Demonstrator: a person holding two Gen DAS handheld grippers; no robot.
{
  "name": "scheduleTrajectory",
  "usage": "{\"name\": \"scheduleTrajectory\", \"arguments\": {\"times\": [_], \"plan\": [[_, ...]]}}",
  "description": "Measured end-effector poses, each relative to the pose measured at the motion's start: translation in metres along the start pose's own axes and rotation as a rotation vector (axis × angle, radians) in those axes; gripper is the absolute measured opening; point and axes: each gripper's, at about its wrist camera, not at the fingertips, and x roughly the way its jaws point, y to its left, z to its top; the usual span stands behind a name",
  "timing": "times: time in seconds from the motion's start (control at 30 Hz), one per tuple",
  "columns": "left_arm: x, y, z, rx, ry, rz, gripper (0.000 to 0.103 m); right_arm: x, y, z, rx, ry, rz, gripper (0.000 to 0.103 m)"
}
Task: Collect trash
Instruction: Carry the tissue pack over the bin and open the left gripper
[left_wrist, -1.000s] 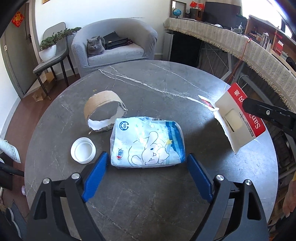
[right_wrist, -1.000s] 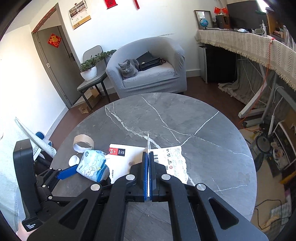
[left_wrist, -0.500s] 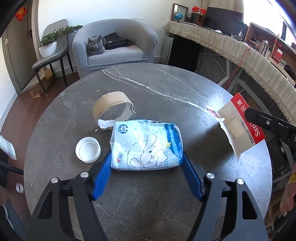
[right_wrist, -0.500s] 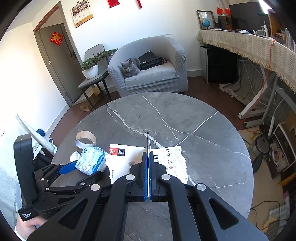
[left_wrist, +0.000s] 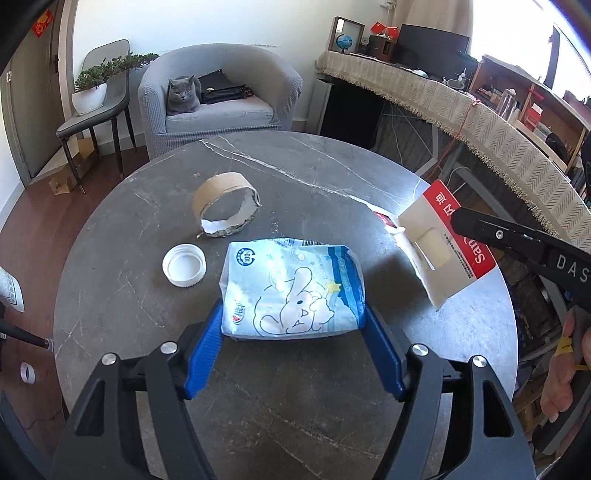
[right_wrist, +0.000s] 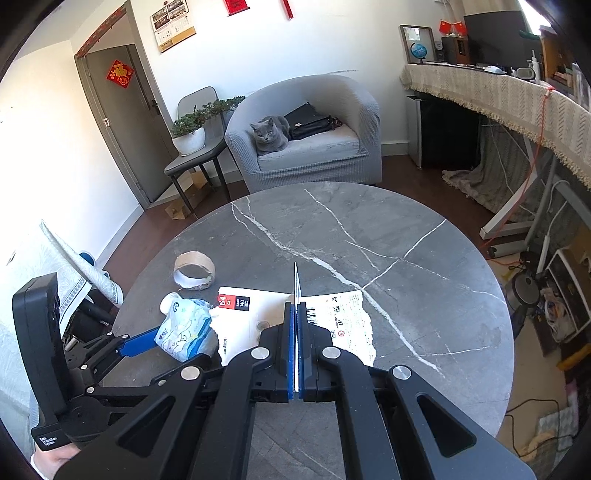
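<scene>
A blue-and-white tissue pack (left_wrist: 291, 288) with a rabbit drawing lies on the round grey marble table (left_wrist: 295, 170). My left gripper (left_wrist: 293, 332) has its blue pads against both near corners of the pack; it also shows in the right wrist view (right_wrist: 184, 330). My right gripper (right_wrist: 296, 321) is shut on a torn white-and-red cardboard package (left_wrist: 443, 247), held above the table's right side (right_wrist: 251, 321). A cardboard tape ring (left_wrist: 225, 208) and a white bottle cap (left_wrist: 184, 265) lie to the left.
A grey armchair (left_wrist: 221, 99) with a cat (left_wrist: 181, 96) and a black bag stands beyond the table. A chair with a potted plant (left_wrist: 90, 92) is at far left. A long cloth-covered counter (left_wrist: 480, 122) runs along the right.
My left gripper has moved forward and narrowed until its pads reach the tissue pack's sides. The right gripper has held the cardboard package nearly still.
</scene>
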Motion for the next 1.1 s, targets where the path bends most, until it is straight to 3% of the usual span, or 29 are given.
{"name": "scheduleTrajectory", "arguments": {"times": [0.3,0.53,0.93,1.1], "plan": [[-0.045,0.023,-0.017,0.002,-0.07,0.029,0.074,-0.009,0.039,-0.015,-0.038,-0.007,0.038,0.001],[-0.076,0.065,-0.031,-0.059,-0.113,0.049,0.074,-0.009,0.078,-0.019,-0.088,-0.007,0.078,0.001],[-0.096,0.161,-0.056,-0.231,-0.1,0.13,0.074,0.011,0.139,-0.017,-0.175,0.015,0.143,0.001],[-0.101,0.185,-0.069,-0.241,-0.068,0.165,0.074,0.017,0.163,-0.02,-0.21,0.026,0.171,0.001]]}}
